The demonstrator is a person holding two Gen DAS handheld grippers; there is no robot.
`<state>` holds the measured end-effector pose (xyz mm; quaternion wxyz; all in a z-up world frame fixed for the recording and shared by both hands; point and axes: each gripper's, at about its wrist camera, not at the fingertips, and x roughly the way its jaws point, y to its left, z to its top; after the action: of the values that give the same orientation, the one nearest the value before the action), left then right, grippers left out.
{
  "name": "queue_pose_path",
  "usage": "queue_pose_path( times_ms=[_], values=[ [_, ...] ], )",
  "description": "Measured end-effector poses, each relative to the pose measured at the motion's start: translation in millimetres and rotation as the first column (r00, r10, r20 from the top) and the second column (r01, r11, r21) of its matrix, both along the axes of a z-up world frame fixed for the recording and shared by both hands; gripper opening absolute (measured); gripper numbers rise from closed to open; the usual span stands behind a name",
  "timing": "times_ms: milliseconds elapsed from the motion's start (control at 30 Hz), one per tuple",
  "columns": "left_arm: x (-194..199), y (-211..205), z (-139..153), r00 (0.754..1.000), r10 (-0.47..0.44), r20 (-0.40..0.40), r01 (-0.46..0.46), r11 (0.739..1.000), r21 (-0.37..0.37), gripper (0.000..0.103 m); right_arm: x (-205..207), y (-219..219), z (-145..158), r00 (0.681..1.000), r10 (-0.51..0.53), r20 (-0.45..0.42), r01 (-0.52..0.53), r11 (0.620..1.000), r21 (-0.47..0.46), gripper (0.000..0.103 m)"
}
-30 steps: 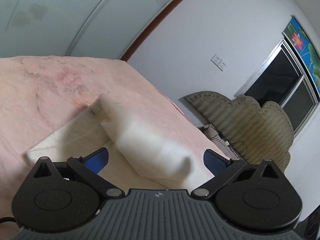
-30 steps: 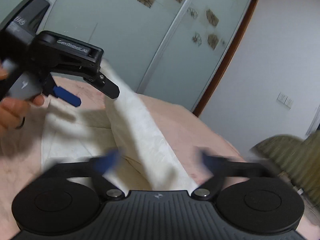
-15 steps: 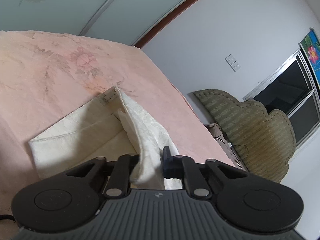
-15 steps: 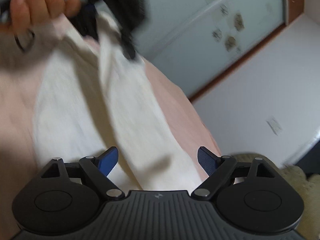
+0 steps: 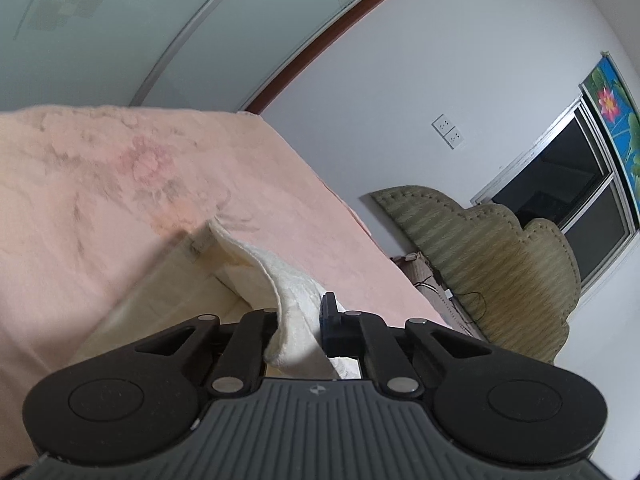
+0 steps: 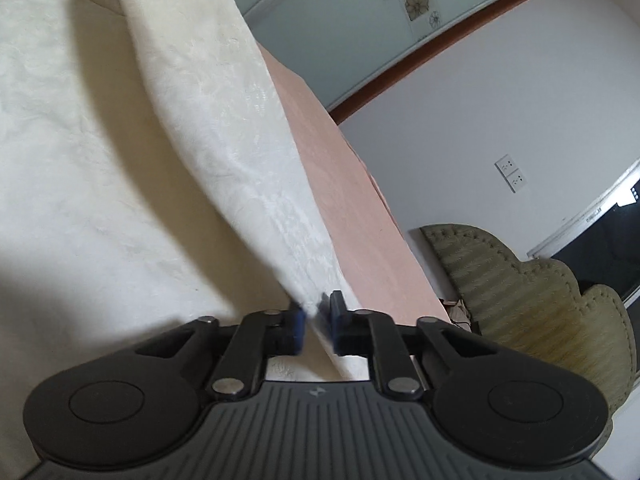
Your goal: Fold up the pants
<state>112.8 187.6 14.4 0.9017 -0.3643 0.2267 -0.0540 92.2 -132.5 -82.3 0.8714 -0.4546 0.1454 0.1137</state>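
Cream pants lie flat on a pink bed cover, with one edge lifted into a raised fold. My left gripper is shut on the near end of that fold. In the right wrist view the same cream pants fill the left side, and the lifted fold runs up and away from the fingers. My right gripper is closing its jaws onto this fold, and the blue pads press the fabric between them. Neither gripper shows in the other's view.
The bed's right edge drops off beside the fold. Past it stand an olive padded scalloped panel, cables on the floor and a dark window. Frosted sliding doors stand behind the bed.
Both grippers went from wide open to shut on the raised fold, the left one first. The right gripper sank closer to the pants, and the hand with the left gripper left its view.
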Motion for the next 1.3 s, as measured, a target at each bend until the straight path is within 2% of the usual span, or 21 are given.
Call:
queue_pose_path(
  times_ms=[100,167,200,267,367,467,533,600,700,733,800,833,867,900,967,1000,1067,1133,1167,1200,1300],
  values=[
    [-3.4,16.5,1.3,1.0,-0.002,-0.025,0.002,1.0,0.02,0.009,-41.3,0.2,15.2,0.998,0.056,-0.016,-0.056,0.998,-0.003,0.006],
    [-7.0,23.7,0.1,0.998,-0.013,-0.057,0.016,0.998,0.061,0.009,-71.0,4.5,23.9,0.993,0.102,-0.051,-0.104,0.994,-0.022,0.006],
    [-8.3,25.0,-1.8,0.997,-0.02,-0.077,0.026,0.996,0.088,0.009,-85.2,6.1,25.3,0.989,0.128,-0.079,-0.13,0.991,-0.027,0.006],
    [-9.0,20.6,-8.7,0.991,-0.016,-0.13,0.041,0.981,0.19,0.009,-106.8,7.4,24.7,0.975,0.166,-0.145,-0.171,0.985,-0.021,0.006],
    [-9.2,9.5,-23.0,0.977,0.017,-0.212,0.05,0.951,0.306,0.009,-114.1,9.0,13.6,0.963,0.178,-0.201,-0.18,0.984,0.007,0.006],
    [-21.6,6.2,-15.2,0.987,0.031,-0.161,0.029,0.934,0.356,0.009,-111.6,12.5,14.7,0.962,0.179,-0.206,-0.178,0.984,0.025,0.006],
    [-26.8,3.0,-7.7,0.991,0.032,-0.126,0.024,0.909,0.415,0.012,-117.0,11.4,25.8,0.948,0.215,-0.235,-0.197,0.975,0.101,0.005],
    [-23.5,-0.7,-9.4,0.988,0.03,-0.152,0.043,0.89,0.454,0.012,-130.5,11.5,27.1,0.936,0.239,-0.258,-0.208,0.968,0.143,0.004],
    [-13.5,-3.5,-21.0,0.971,0.038,-0.235,0.084,0.868,0.489,0.014,-131.6,10.1,17.1,0.963,0.179,-0.203,-0.167,0.983,0.078,0.004],
    [-15.0,-1.2,-22.6,0.969,0.048,-0.244,0.077,0.876,0.477,0.018,-134.4,8.8,14.4,0.97,0.155,-0.188,-0.148,0.988,0.049,0.005],
    [-20.1,3.2,-19.7,0.97,0.066,-0.234,0.051,0.886,0.46,0.024,-133.3,2.3,11.4,0.987,0.103,-0.124,-0.107,0.994,-0.028,0.012],
    [-23.4,5.5,-16.8,0.97,0.081,-0.23,0.034,0.887,0.46,0.031,-132.3,-2.5,6.9,0.992,0.081,-0.091,-0.089,0.992,-0.09,0.015],
    [-27.5,7.6,-13.2,0.968,0.113,-0.226,0.006,0.883,0.47,0.043,-130.3,-7.2,1.8,0.996,0.06,-0.063,-0.068,0.987,-0.147,0.027],
    [-32.9,7.7,-8.2,0.966,0.153,-0.209,-0.031,0.87,0.492,0.041,-126.6,-13.8,-4.7,0.999,0.039,-0.029,-0.044,0.979,-0.198,0.045],
    [-45.2,2.5,5.9,0.965,0.215,-0.147,-0.097,0.821,0.563,0.041,-118.5,-24.8,-12.4,0.999,0.035,0.015,-0.03,0.969,-0.244,0.065],
    [-50.5,-1.9,13.7,0.969,0.214,-0.121,-0.106,0.806,0.582,0.041,-115.2,-28.7,-11.6,0.999,0.05,0.011,-0.046,0.974,-0.22,0.065],
    [-57.5,-14.5,26.5,0.985,0.148,-0.093,-0.069,0.818,0.571,0.045,-106.4,-31.7,-7.9,0.999,0.048,-0.024,-0.051,0.988,-0.146,0.063],
    [-57.4,-34.9,31.6,0.995,0.022,-0.098,0.036,0.828,0.559,0.053,-95.1,-32.6,-8.2,0.997,0.04,-0.06,-0.045,0.994,-0.096,0.045],
    [-56.6,-47.9,31.4,0.995,-0.036,-0.098,0.085,0.826,0.557,0.057,-91.3,-31.3,-11.1,0.997,0.032,-0.07,-0.038,0.994,-0.098,0.024],
    [-55.7,-61.0,29.7,0.991,-0.082,-0.103,0.125,0.819,0.56,0.058,-92.6,-29.0,-14.8,0.997,0.041,-0.064,-0.048,0.993,-0.11,0.013],
    [-52.6,-100.5,21.0,0.974,-0.181,-0.135,0.226,0.778,0.587,0.058,-103.8,-28.7,-12.2,0.996,0.052,-0.069,-0.059,0.993,-0.104,0.006]
  ],
)
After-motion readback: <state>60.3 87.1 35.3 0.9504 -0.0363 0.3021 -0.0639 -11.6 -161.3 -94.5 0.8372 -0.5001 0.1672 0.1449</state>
